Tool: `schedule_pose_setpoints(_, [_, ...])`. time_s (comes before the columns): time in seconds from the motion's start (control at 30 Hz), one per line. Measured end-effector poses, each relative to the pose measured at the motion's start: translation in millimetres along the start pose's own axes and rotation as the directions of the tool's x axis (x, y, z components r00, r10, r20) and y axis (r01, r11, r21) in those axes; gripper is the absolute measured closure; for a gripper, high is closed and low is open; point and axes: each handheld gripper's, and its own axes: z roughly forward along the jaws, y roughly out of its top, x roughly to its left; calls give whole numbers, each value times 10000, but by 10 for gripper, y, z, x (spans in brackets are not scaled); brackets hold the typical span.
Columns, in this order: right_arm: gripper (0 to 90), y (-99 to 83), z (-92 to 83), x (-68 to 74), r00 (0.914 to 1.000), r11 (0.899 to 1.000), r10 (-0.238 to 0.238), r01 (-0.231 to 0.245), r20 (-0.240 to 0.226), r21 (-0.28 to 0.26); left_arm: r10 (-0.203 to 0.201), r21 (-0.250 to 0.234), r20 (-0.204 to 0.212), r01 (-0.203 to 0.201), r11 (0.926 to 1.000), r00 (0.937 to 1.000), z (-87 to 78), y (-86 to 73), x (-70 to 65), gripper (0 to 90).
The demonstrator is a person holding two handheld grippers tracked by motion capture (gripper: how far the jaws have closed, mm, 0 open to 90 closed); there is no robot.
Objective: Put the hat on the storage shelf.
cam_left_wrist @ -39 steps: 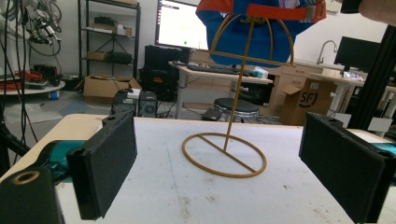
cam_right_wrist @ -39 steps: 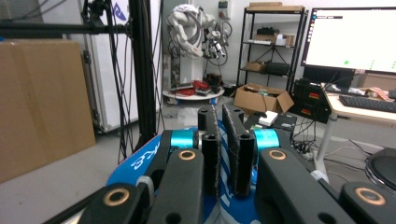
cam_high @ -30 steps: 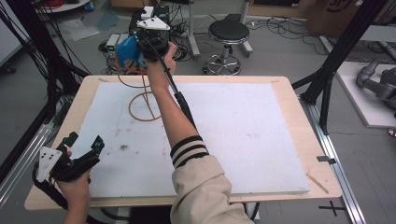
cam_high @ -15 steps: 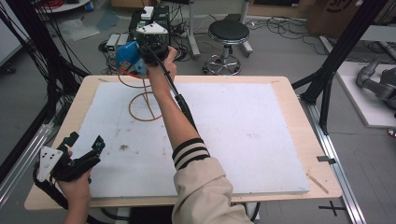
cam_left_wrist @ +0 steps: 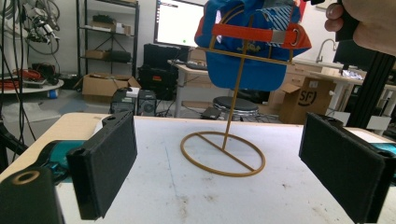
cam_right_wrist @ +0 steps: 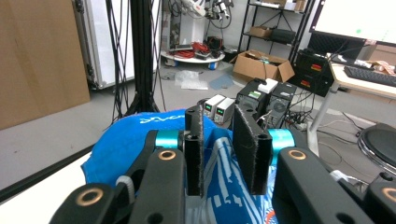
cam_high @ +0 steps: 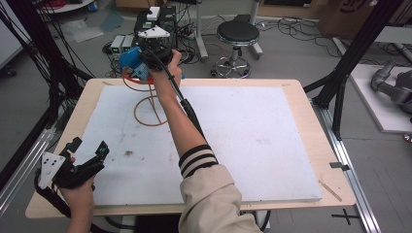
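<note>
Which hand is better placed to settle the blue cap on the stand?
Right. The right gripper is at the blue cap atop the wire stand, its fingers just opening; the left gripper waits near the table's front edge.

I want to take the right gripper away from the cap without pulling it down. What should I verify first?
1. Cap hangs on the top of the stand: ok.
2. Stand's ring lies flat on the table: ok.
3. Right gripper has let go: its fingers have just been opening and a gap shows, but cap cloth lies there: cannot tell.
4. Left gripper open, apart from the stand: ok.
</note>
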Motion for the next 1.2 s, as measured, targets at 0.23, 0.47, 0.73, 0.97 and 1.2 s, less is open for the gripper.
schedule_pose_setpoints(0.23, [691, -1, 1, -6, 10000, 10000, 31, -31, 63, 26, 24, 34, 20, -24, 10000, 10000, 0, -1, -1, 117])
schedule_pose_setpoints(0.47, [577, 27, -49, -63, 9994, 9997, 199, -194, 283, -172, 47, 59, 66, -48, 10000, 10000, 6, -4, -6, 117])
schedule_pose_setpoints(0.73, [360, 78, -163, -113, 9978, 9971, 381, -344, 544, -673, 111, 106, 141, -112, 9999, 9998, 10, -4, -35, 116])
schedule_pose_setpoints(0.97, [220, 104, -300, -130, 9967, 9896, 334, -227, 737, -1418, 134, 74, 168, -135, 9999, 9998, 10, -4, -49, 116])
schedule_pose_setpoints(1.2, [177, 138, -456, -152, 9973, 9801, 344, -209, 653, -1974, 184, 105, 220, -186, 9998, 9996, 13, -5, -67, 116])
